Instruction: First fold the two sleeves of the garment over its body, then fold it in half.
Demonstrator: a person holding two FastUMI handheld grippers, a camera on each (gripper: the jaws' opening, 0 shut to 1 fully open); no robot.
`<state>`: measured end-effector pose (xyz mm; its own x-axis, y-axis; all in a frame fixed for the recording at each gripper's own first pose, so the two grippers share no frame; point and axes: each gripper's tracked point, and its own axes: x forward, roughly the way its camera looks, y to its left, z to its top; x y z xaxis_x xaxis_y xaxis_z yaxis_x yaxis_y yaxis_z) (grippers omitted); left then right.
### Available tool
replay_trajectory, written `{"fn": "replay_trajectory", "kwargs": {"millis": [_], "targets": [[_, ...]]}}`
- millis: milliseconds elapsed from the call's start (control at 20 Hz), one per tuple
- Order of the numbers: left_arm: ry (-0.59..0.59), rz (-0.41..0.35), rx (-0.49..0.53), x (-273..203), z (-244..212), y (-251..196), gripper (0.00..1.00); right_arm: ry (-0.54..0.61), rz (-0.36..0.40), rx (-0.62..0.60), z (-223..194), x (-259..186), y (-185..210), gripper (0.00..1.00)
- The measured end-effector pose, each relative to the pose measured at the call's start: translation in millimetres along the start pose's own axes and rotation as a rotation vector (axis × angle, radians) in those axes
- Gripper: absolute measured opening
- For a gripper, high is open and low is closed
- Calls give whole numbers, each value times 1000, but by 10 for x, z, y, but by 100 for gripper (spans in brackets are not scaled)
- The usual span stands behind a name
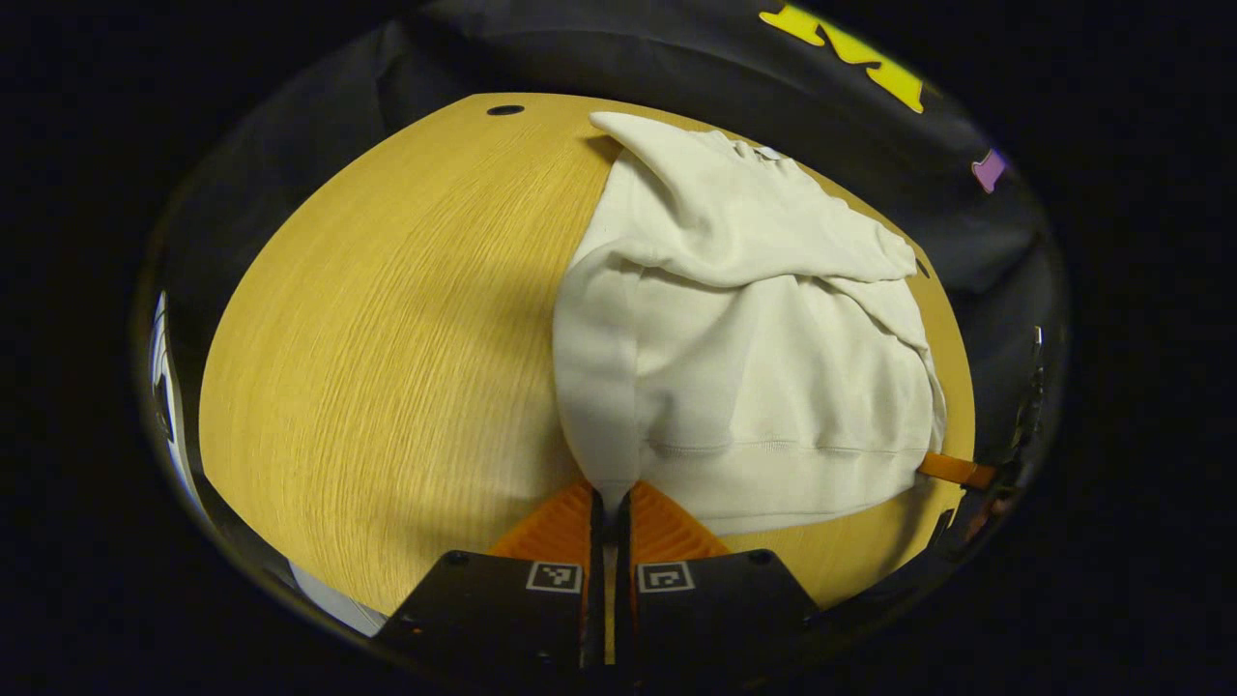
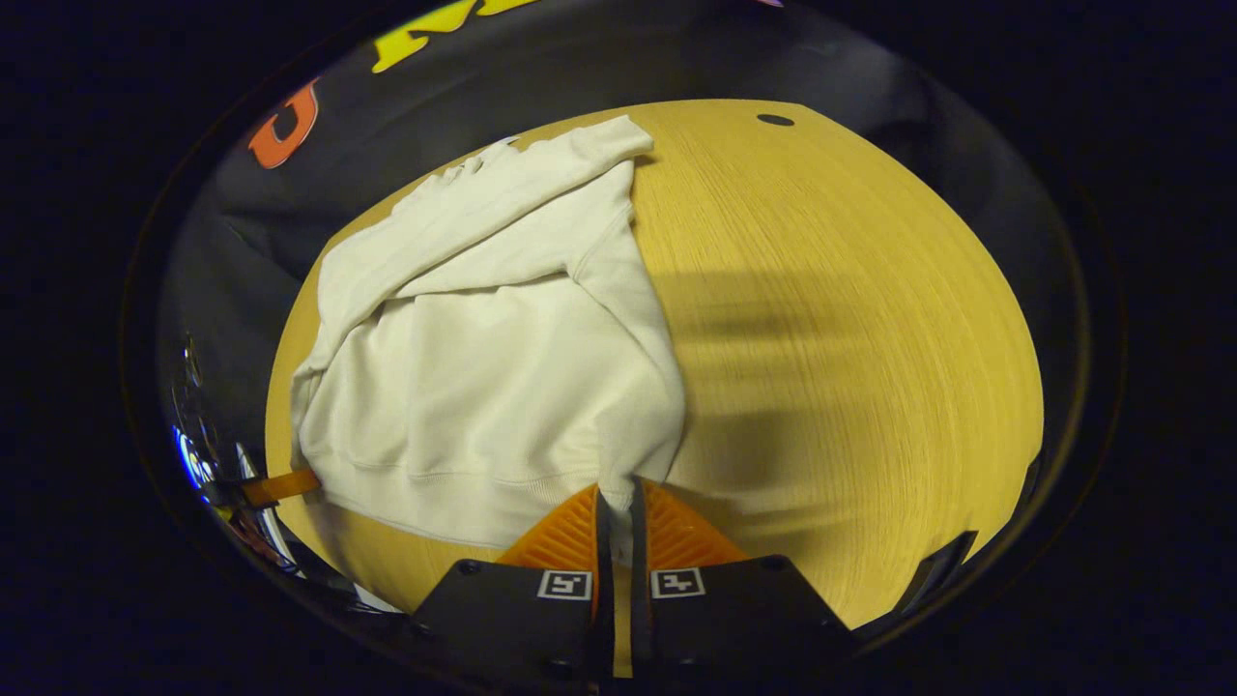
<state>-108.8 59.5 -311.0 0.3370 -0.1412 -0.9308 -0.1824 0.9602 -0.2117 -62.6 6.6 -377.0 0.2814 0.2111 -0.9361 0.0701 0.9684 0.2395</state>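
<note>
Sleeves (image 1: pixel 734 208) folded over sweatshirt (image 2: pixel 483 377); left hand-held gripper (image 1: pixel 609 503) and right hand-held gripper (image 2: pixel 618 503) pinch hem corners at tabletop (image 1: pixel 387 367) near edge. Half-fold next: carry hem to collar.

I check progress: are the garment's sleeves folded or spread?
Folded: both sleeves lie across the garment body, none spread on the table.
</note>
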Motion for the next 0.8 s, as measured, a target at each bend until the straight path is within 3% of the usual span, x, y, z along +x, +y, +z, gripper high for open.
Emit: {"fn": "replay_trajectory", "kwargs": {"millis": [450,800], "targets": [[-136,-90,66,-366,306,-232,4,-92,117,60,228,-365,114,8],[-272,-185,82,-646,841,-510,4,-241,207,75,936,-923,350,7]]}}
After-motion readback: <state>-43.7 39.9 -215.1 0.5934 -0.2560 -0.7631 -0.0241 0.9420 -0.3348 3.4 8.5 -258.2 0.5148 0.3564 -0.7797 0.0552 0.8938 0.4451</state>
